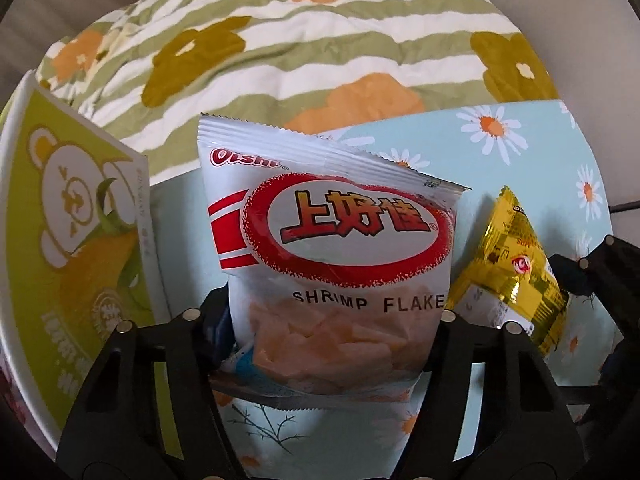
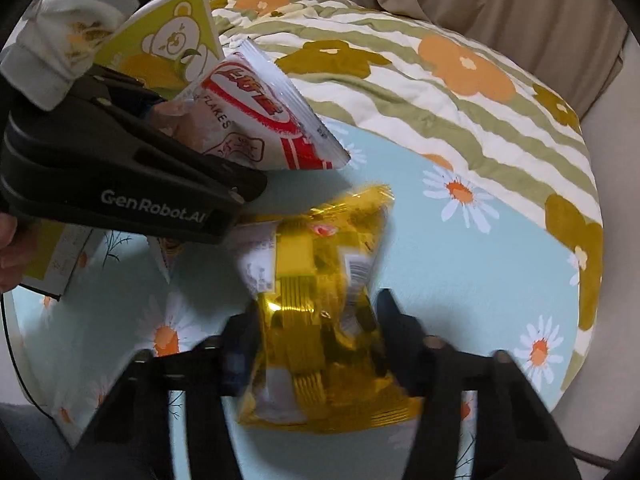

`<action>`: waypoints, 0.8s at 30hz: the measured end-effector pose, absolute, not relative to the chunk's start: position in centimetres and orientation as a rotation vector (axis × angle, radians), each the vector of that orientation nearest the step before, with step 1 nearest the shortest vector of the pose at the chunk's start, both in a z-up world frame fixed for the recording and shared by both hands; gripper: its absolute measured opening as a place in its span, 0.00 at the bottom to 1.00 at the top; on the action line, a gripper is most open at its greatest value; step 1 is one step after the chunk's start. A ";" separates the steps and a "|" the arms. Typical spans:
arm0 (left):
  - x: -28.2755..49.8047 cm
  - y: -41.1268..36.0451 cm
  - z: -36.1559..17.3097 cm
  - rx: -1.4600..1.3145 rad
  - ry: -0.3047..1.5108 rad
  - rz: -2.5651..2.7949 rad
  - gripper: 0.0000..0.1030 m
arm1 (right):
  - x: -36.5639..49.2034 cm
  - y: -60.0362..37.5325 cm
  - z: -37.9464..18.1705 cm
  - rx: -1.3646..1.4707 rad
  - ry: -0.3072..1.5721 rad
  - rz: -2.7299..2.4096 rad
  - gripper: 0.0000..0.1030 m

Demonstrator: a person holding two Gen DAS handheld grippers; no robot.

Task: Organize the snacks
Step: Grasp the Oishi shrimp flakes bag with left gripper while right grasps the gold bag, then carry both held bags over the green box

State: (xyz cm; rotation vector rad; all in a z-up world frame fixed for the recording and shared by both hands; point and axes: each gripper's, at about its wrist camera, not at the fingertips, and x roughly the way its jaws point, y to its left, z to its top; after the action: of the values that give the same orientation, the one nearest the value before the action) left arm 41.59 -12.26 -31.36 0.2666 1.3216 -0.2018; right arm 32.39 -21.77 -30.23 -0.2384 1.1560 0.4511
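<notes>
My left gripper [image 1: 332,328] is shut on a white and red shrimp flakes bag [image 1: 320,240], its pads pressing the bag's lower sides. The bag stands upright over the table. The right wrist view shows the same bag [image 2: 264,112] at the upper left, behind the left gripper's black housing [image 2: 120,184]. My right gripper [image 2: 320,332] is shut on a crinkled yellow snack bag [image 2: 328,300], which looks blurred. From the left wrist view, the yellow bag [image 1: 508,272] is just right of the shrimp bag, with the right gripper's fingers [image 1: 592,264] around it.
A green box with a white bear [image 1: 76,216] stands at the left, close to the shrimp bag. The table has a light blue daisy cloth [image 1: 520,168]. Behind it lies a green striped flowered quilt [image 1: 320,52]. A sleeve [image 2: 60,52] shows at the upper left.
</notes>
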 end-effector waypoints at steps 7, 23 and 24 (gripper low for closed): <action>39.5 -12.2 -29.2 0.234 1.283 -0.202 0.51 | 31.3 -22.9 -28.5 -0.221 1.115 0.430 0.38; 25.7 -12.8 -18.3 0.097 1.067 -0.212 0.51 | 22.3 -26.7 -19.8 -0.181 0.969 0.350 0.38; 24.7 -12.7 -17.6 0.086 1.053 -0.210 0.51 | 21.3 -26.8 -19.1 -0.180 0.958 0.346 0.38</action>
State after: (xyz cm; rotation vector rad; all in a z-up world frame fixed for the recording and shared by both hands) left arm 24.72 -12.65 -17.63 0.0865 1.0533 -0.2097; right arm 21.33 -26.82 -19.10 -0.1803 0.9579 0.3462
